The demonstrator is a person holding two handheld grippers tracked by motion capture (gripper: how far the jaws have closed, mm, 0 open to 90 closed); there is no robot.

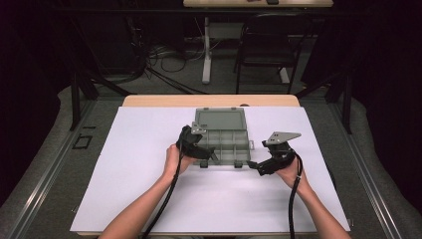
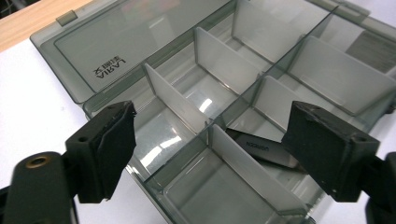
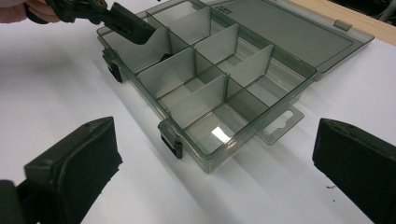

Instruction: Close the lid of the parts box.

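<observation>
We had the smoky transparent plastic compartment box (image 1: 222,143) lying open on the white-covered bench (image 1: 139,189), its lid folded flat away from us. Our left gripper (image 2: 212,149) hung over the box's near left corner, jaws apart and holding nothing. Directly ahead of it and slightly below, in a near compartment, lay a small dark flat piece with pale lettering (image 2: 264,148); we could not tell what it was. Its long axis ran roughly across the gap between the jaws. Our right gripper (image 3: 215,163) sat open and empty just off the box's right end, so we judged the left hand (image 1: 175,159) far nearer to that piece.
</observation>
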